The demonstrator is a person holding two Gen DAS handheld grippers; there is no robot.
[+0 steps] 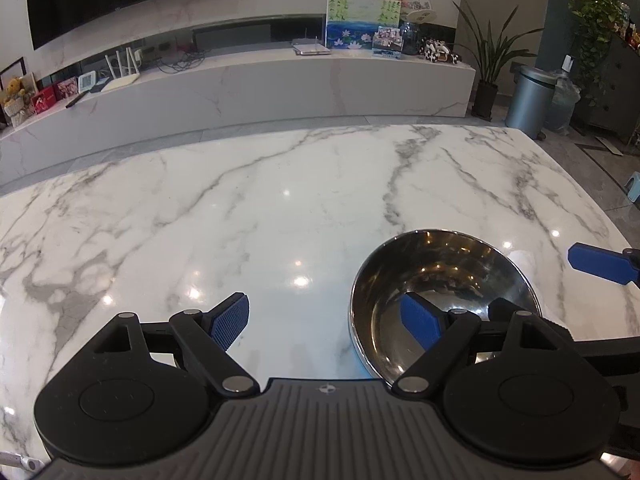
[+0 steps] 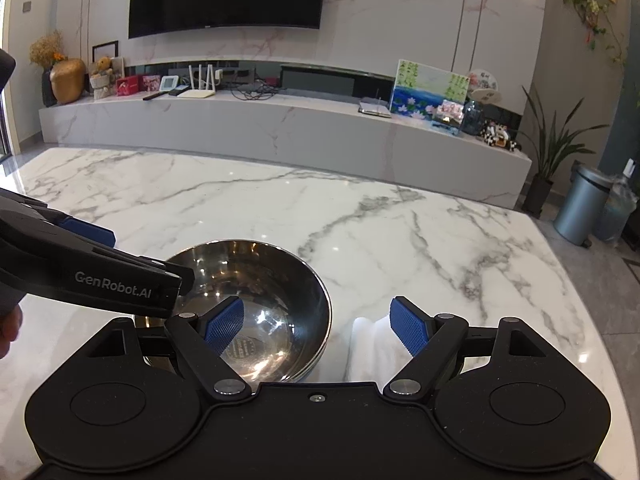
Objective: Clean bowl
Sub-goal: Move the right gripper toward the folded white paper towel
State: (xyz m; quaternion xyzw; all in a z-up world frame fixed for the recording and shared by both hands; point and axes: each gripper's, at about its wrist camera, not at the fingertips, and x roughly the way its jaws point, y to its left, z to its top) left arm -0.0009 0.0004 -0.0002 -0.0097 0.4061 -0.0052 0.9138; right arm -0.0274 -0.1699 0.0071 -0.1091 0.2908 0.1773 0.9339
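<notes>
A shiny steel bowl stands upright on the white marble table, and looks empty. My left gripper is open; its right finger reaches over the bowl's near left rim and its left finger hangs over bare table. My right gripper is open too, with its left finger over the bowl's right side. A folded white cloth lies on the table between the right gripper's fingers, close to the right pad. In the left wrist view, one blue pad of the right gripper shows beyond the bowl.
The left gripper crosses the bowl's left rim in the right wrist view, with part of a hand at the frame edge. Beyond the table's far edge are a marble TV bench, a plant and a grey bin.
</notes>
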